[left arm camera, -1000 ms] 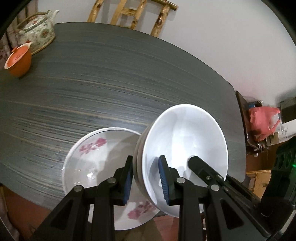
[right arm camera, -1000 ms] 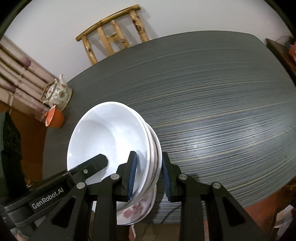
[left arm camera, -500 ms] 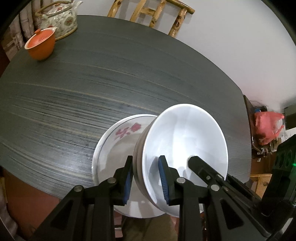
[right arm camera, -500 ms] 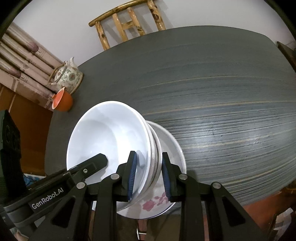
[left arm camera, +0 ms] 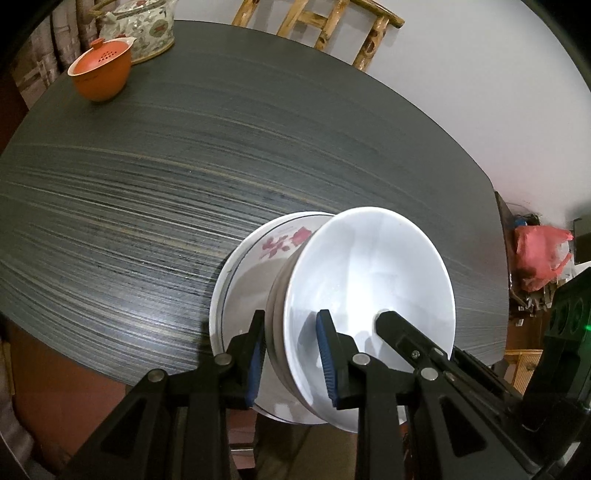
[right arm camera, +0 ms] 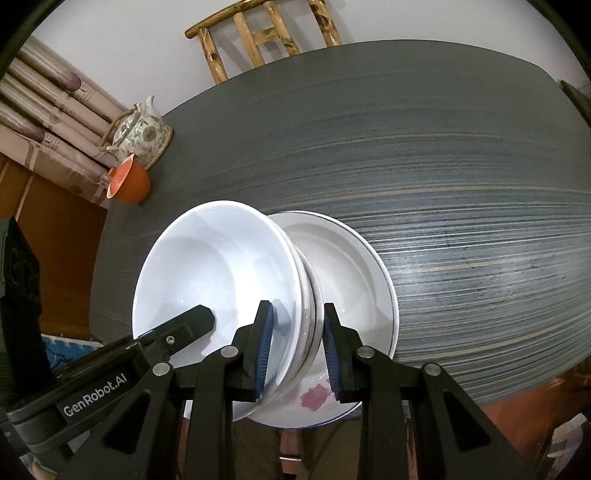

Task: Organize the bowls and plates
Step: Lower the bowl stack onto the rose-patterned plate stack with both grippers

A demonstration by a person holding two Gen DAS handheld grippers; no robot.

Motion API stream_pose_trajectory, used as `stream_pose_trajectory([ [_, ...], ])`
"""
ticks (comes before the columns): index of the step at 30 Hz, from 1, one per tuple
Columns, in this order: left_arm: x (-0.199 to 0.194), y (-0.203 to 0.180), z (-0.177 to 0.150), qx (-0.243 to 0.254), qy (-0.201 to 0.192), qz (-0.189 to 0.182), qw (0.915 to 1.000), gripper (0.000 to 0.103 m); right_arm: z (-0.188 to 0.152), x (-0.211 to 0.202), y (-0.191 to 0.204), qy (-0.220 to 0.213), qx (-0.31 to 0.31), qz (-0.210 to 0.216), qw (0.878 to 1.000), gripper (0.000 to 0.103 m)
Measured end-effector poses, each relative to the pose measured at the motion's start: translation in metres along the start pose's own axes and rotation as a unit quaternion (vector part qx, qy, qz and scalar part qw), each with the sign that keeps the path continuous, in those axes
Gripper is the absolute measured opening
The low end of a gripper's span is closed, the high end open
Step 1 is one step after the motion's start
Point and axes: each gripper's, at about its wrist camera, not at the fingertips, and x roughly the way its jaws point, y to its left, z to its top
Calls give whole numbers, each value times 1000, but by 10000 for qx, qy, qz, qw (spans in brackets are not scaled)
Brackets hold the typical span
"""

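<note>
The stack of white bowls [left arm camera: 369, 288] sits nested, several deep, and is carried between both tongs over a flowered plate [left arm camera: 255, 266] that lies at the near edge of the dark striped bench [left arm camera: 221, 147]. The left tongs [left arm camera: 291, 354] are narrowed onto the stack's left rim, one blue pad [left arm camera: 327, 354] inside the top bowl and the other against the outer wall of the bowls beneath. The right tongs [right arm camera: 297, 350] grip the opposite rim in the same way, one pad inside the top bowl and its mate outside the stack; in the right wrist view the left tongs' black finger [right arm camera: 195, 321] reaches into the bowl from the left. The bowls [right arm camera: 221, 280] hang tilted toward each camera, so whether their foot touches the plate [right arm camera: 354, 280] cannot be told. The plate has a thin blue line around its rim and pink flower prints, one near the far side and one near the close edge, and part of it overhangs the bench edge. At the far left corner of the bench stand a lidded orange cup [left arm camera: 101, 75] and, just behind it, a patterned teapot [left arm camera: 144, 27]. A bamboo chair [right arm camera: 266, 33] stands beyond the bench against the pale wall [left arm camera: 461, 74], and a red bag [left arm camera: 537, 256] lies off to the right.
</note>
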Motion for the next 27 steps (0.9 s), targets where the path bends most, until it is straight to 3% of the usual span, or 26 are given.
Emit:
stream_pose_trajectory([
  [27, 8, 6, -5, -8, 5, -31, 10000, 28, -2, 10, 2, 67, -20, 44, 10000, 25],
])
